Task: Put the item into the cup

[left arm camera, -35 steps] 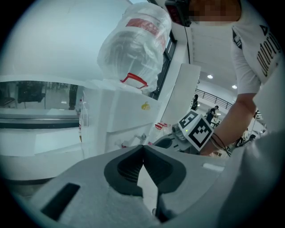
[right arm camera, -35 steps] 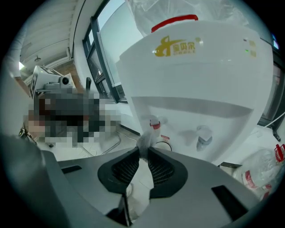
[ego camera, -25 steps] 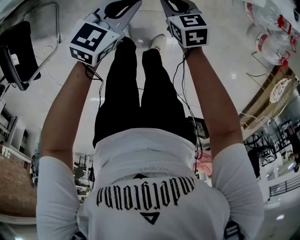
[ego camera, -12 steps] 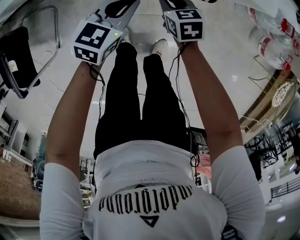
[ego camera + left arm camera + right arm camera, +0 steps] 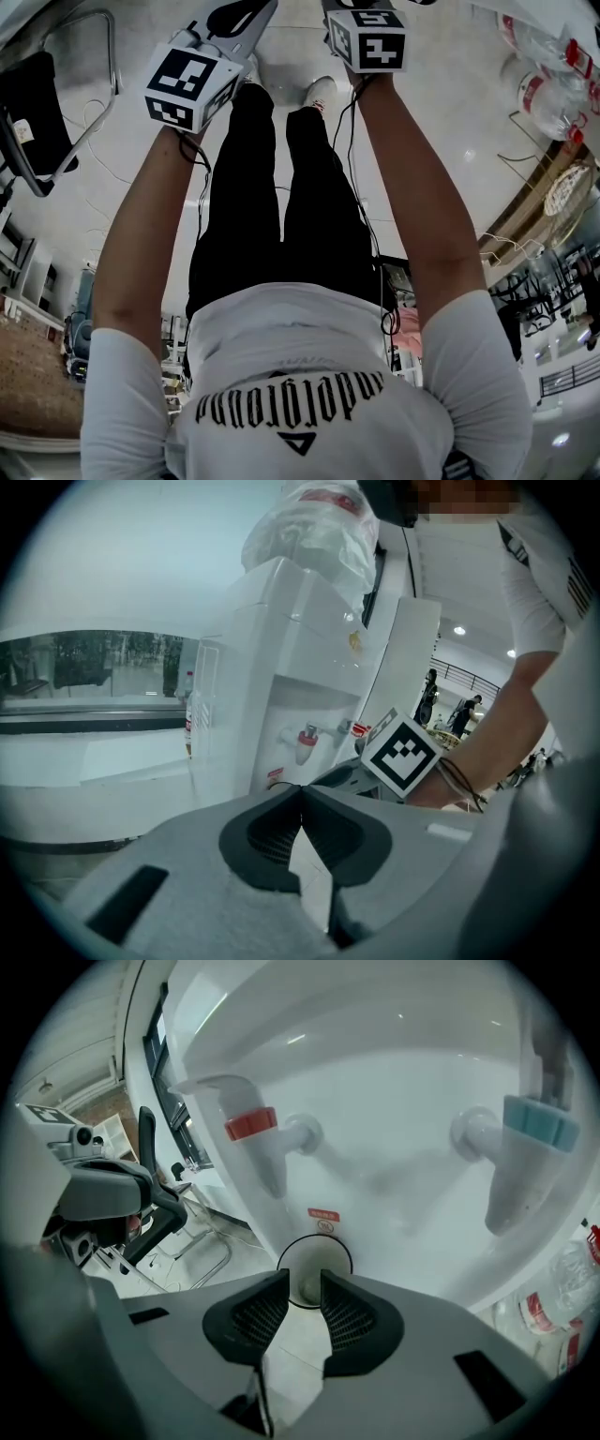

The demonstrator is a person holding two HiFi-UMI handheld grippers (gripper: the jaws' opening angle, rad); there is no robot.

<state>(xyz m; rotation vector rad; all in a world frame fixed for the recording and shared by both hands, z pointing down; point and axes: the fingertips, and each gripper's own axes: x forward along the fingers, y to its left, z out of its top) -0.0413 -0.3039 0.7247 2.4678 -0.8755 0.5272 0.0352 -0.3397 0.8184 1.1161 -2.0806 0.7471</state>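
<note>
Your right tool seems to pinch the paper cup only lightly, so a tilt could drop it. Your left tool is pressed together, empty.

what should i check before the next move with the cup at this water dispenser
1. Right claw has the cup: ok, the cup sits between its jaws.
2. Mouth of the cup open and unblocked: ok, it looks empty inside.
3. Left claw carries the item: not ok, its jaws are together on nothing.
4. Item found: cannot tell, none shows in any view.
5. Cup lined up under a tap: not ok, it sits between the red tap and the blue tap.
</note>
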